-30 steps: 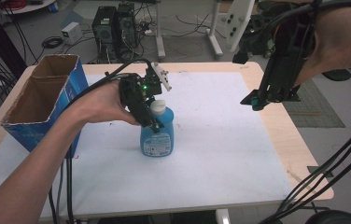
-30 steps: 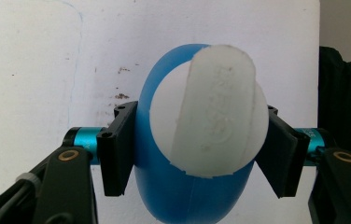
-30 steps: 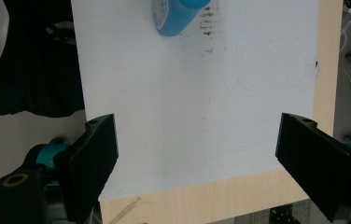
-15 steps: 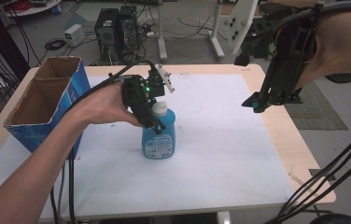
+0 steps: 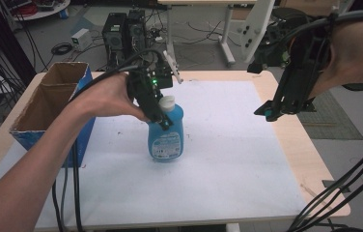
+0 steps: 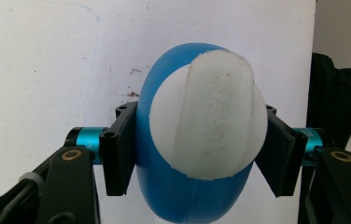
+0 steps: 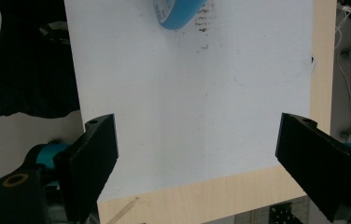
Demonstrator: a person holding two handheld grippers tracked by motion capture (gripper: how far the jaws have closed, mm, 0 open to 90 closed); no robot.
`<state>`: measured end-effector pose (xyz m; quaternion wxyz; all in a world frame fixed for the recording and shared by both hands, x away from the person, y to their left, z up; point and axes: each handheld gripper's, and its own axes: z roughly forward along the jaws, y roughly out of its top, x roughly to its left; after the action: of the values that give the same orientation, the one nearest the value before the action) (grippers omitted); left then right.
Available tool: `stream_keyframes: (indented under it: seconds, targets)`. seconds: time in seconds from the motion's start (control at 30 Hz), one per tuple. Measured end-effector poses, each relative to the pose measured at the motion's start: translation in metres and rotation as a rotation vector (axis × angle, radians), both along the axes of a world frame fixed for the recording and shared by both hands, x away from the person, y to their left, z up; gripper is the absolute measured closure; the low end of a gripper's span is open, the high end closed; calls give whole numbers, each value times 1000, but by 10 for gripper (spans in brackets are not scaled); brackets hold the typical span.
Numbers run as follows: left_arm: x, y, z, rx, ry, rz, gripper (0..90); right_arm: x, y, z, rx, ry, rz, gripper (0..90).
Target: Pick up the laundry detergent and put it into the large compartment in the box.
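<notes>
Workshop floor behind the table: computer towers (image 5: 124, 34), loose cables, white frame legs. Wooden table (image 5: 286, 145) covered by a white sheet (image 5: 228, 164), faintly stained. Open cardboard box with blue sides (image 5: 49, 104) sits at the table's left edge; its inside is in shadow, contents not made out.

Blue bottle (image 5: 166, 135) with white cap (image 5: 166, 102) stands upright on the sheet, left of centre, just right of the box. Label print too small to read.

Left gripper (image 5: 162, 121) comes down from above, jaws clamped on the bottle's blue shoulders just below the cap. In the left gripper view the cap (image 6: 208, 114) and blue body (image 6: 187, 196) sit squeezed between both jaws, pads touching either side; the bottle's base is hidden beneath its own body. The hand (image 5: 104, 96) covers most of the gripper housing.

Right gripper (image 5: 271, 111) hangs in the air over the table's right side, well apart from the bottle, jaws spread wide with nothing between them. In its own view (image 7: 197, 158), bare sheet and table edge lie between the jaws; the bottle (image 7: 178, 11) is cut off at the top edge. The right hand (image 5: 353, 53) is cut off by the frame.
</notes>
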<state>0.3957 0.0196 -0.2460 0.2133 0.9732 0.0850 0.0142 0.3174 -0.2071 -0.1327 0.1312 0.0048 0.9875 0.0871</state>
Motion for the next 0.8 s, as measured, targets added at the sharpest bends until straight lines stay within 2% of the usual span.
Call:
stream_keyframes:
  seconds: [0.07, 0.1, 0.47, 0.5, 0.53, 0.57, 0.8]
  targets:
    - [1, 0, 5, 4, -2, -1, 375, 0, 0, 0, 0, -2, 3, 123]
    - [4, 1, 16, 10, -10, 4, 375, 0, 0, 0, 1, -3, 4, 123]
    - [15, 11, 72, 24, -38, 58, 376, 0, -3, -1, 0, -8, -6, 123]
    - [16, 12, 78, 12, -38, 71, 376, 0, -3, -1, 0, -8, -6, 123]
    - [16, 12, 78, 12, -38, 71, 376, 0, -3, -1, 0, -8, -6, 123]
    - [18, 15, 88, 10, -36, 82, 376, 0, -3, -1, 1, -9, -7, 123]
    - [20, 21, 121, 19, -55, 125, 376, 0, -6, 0, 2, -13, -8, 123]
